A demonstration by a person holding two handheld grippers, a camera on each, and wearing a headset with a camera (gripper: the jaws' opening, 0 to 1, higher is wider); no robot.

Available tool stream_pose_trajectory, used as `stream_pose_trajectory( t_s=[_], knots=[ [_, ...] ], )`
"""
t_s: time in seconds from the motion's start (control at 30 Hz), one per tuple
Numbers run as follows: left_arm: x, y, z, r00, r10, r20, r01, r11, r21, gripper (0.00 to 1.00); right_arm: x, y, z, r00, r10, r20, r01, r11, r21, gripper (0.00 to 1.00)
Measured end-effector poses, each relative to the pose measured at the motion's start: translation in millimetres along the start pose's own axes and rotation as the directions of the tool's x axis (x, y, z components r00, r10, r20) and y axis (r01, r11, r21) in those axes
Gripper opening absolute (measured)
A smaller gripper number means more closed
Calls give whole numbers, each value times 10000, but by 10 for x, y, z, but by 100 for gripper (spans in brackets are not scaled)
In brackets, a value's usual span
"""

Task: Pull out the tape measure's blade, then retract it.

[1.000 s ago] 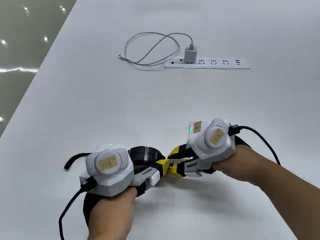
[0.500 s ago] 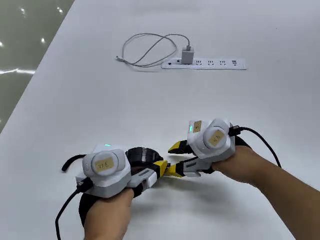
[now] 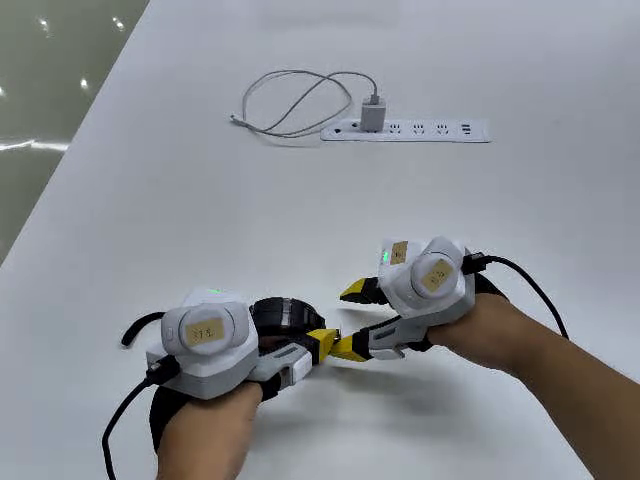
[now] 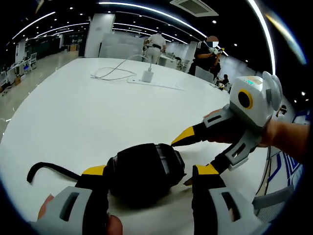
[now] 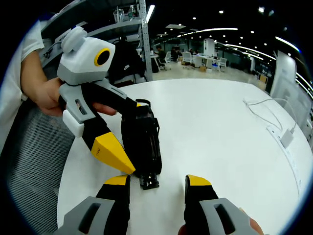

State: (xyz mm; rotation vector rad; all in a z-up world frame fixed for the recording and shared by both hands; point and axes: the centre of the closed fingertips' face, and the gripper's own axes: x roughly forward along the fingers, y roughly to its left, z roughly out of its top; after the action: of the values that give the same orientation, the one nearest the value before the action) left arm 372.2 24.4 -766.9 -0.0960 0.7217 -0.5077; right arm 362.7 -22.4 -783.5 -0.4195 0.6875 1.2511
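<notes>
The black tape measure (image 3: 285,313) lies low on the white table, and my left gripper (image 3: 305,330) is shut on its body. Its yellow-tipped jaws press on both sides of the case (image 4: 144,169) in the left gripper view. My right gripper (image 3: 350,320) faces it from the right, open, one yellow tip above and one below the case's end. In the right gripper view the case (image 5: 142,139) lies just ahead of my open right gripper (image 5: 157,182), with the blade's end hook (image 5: 149,183) between the tips, untouched. No blade length shows outside the case.
A white power strip (image 3: 405,130) with a charger (image 3: 373,113) and a looped white cable (image 3: 290,100) lies at the table's far side. The table's left edge (image 3: 70,150) borders a shiny floor. The tape measure's black strap (image 3: 135,325) trails left. People stand far behind.
My right gripper's jaws have opened from a near-shut pinch at the tape measure's end and drawn slightly right. The left gripper keeps its hold and has barely shifted.
</notes>
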Motion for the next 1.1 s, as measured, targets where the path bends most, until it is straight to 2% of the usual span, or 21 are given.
stream_pose_trajectory(
  t_s=[0.53,0.7,0.93,1.1],
  knots=[
    [-59,-62,42,9990,-444,44,441,9973,588,73,-134,32,-27,9997,-262,36,261,9994,214,49],
    [-84,-77,28,9983,-587,-23,588,9957,722,74,-196,31,-38,9989,-450,119,444,9981,432,52],
    [-150,-119,43,9960,-890,-51,889,9875,1298,77,-346,14,-24,9954,-936,214,920,9936,649,60],
    [-191,-106,40,9951,-985,-36,979,9845,1458,79,-429,39,-38,9931,-1162,173,1151,9920,520,61]
  ],
)
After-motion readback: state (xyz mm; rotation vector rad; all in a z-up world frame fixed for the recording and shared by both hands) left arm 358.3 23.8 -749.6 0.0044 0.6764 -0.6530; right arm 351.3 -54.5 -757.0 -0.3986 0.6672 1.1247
